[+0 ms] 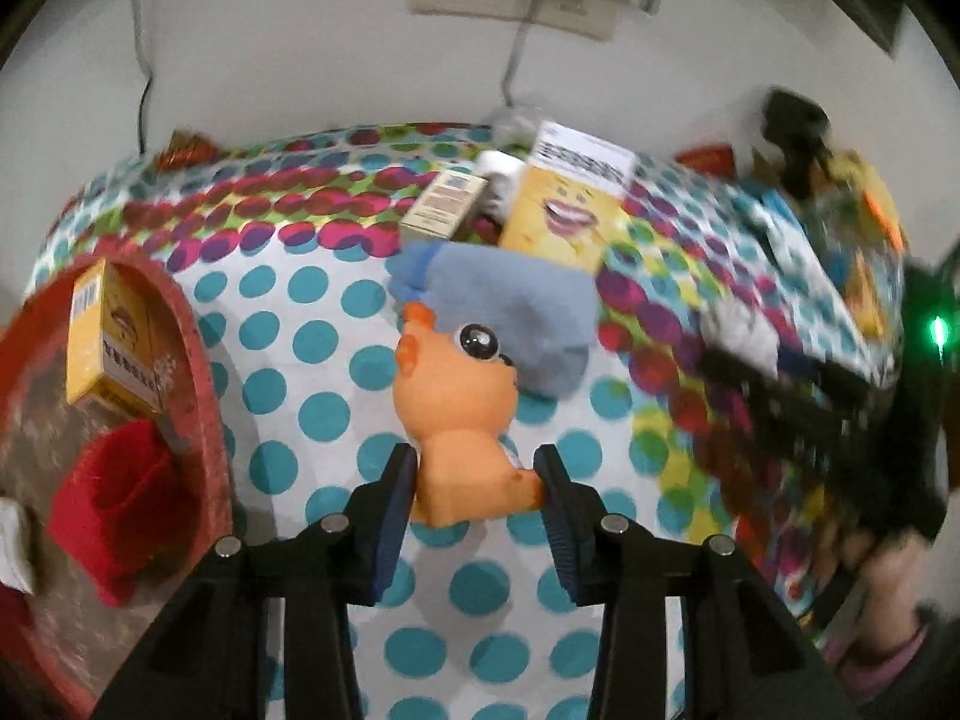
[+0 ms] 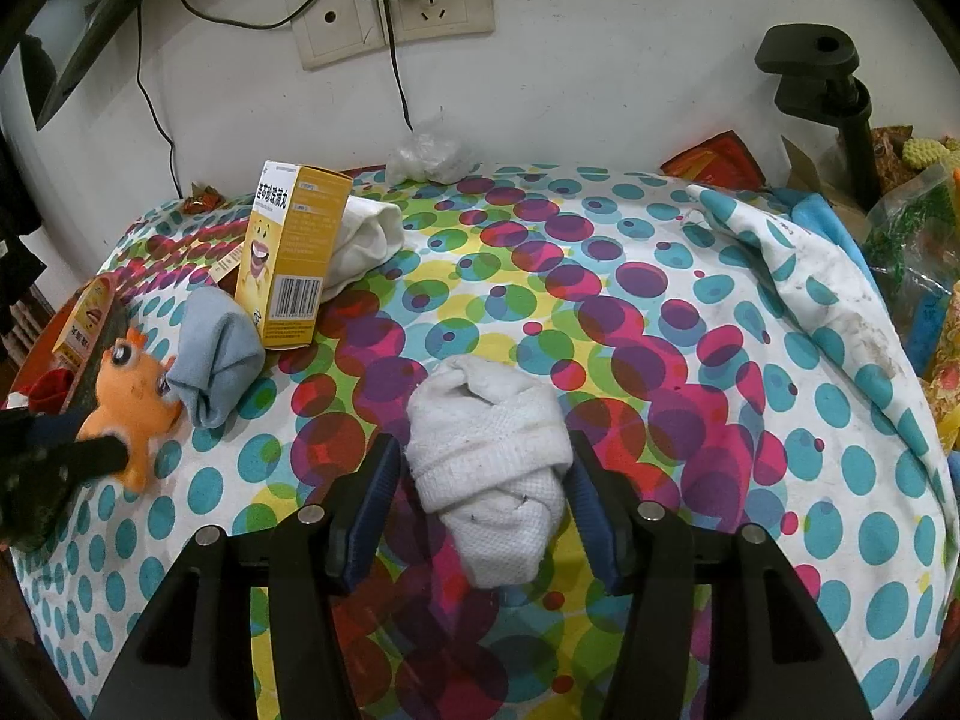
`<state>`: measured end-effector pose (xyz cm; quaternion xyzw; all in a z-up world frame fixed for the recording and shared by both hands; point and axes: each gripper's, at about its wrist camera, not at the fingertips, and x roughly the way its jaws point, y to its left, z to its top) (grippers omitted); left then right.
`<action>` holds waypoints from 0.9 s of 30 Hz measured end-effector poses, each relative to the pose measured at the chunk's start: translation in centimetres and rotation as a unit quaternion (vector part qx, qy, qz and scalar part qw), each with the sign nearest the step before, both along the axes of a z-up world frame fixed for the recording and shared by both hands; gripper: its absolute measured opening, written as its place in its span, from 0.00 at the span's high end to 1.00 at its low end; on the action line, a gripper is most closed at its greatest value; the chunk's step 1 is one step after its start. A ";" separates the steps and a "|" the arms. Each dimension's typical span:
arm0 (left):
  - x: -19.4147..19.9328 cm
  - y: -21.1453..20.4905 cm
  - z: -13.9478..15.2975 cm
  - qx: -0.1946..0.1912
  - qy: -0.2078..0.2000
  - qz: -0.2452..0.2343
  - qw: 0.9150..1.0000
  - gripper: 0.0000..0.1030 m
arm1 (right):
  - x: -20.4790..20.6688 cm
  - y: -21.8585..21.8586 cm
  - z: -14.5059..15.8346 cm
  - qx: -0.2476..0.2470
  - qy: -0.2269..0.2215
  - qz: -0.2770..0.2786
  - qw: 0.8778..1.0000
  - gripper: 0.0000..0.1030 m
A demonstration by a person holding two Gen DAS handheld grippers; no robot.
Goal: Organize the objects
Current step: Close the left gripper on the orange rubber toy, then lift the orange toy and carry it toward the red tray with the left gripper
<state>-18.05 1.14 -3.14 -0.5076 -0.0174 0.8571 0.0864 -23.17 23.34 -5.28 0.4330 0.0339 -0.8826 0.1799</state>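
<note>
Orange toy (image 1: 462, 414) sits gripped (apparently) within left claw (image 1: 477, 480).

Your right gripper (image 2: 483, 483) straddles the rolled white sock (image 2: 489, 468) on the dotted cloth (image 2: 690, 360); whether its pads press the sock can't be told. At far left your left gripper (image 2: 90, 456) grips the orange toy (image 2: 129, 402), beside a blue sock (image 2: 216, 354) and a yellow box (image 2: 294, 258).
</note>
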 end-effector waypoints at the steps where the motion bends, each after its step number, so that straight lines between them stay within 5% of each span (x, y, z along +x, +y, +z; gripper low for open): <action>1: 0.2 0.1 -0.1 -0.004 0.002 -0.008 1.000 0.60 | 0.0 -0.1 0.0 0.001 0.000 0.000 1.000 0.48; 15: -0.8 2.0 -0.8 -0.043 -0.024 -0.016 0.999 0.55 | 0.0 -0.4 0.0 0.013 0.002 0.001 1.000 0.48; 27: -0.3 3.7 -1.3 -0.088 0.028 -0.016 0.996 0.54 | 0.0 -0.4 0.0 0.014 0.002 0.001 1.000 0.48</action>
